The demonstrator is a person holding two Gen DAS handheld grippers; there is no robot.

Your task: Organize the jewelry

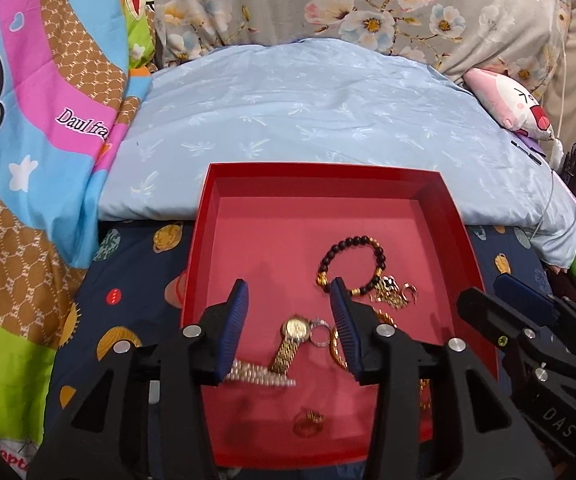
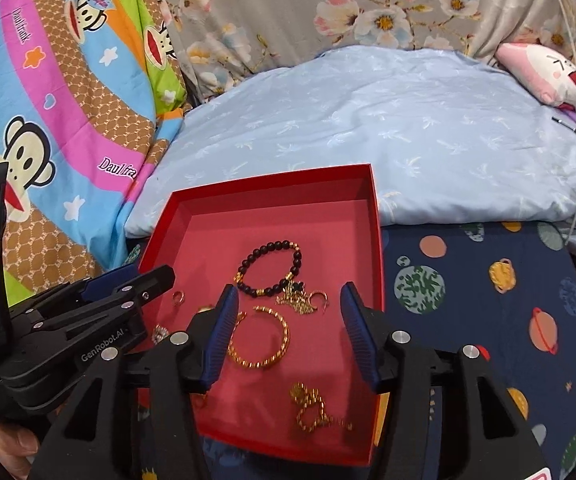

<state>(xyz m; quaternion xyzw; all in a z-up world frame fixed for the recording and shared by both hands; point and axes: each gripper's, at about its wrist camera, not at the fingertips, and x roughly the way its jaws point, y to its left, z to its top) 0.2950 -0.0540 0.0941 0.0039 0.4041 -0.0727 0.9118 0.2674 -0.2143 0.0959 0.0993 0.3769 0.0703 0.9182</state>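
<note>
A shallow red box (image 1: 453, 216) (image 2: 373, 216) lies on a dark planet-print sheet and holds the jewelry. In the left wrist view a gold watch (image 1: 292, 342), a silver link band (image 1: 260, 377), a gold ring (image 1: 308, 424) and a black bead bracelet (image 1: 351, 264) rest on its floor. My left gripper (image 1: 289, 284) hovers open over the watch, with nothing between its pads. In the right wrist view my right gripper (image 2: 289, 289) stands open above a gold bangle (image 2: 262, 338). A gold chain (image 2: 312, 409) and the bead bracelet (image 2: 272, 268) lie nearby.
A light blue pillow (image 1: 307, 120) lies right behind the box. A cartoon monkey blanket (image 1: 28, 128) bunches up at the left, and a pink plush toy (image 1: 511, 104) sits at the far right. A person's hand (image 2: 12, 448) holds the left gripper's handle.
</note>
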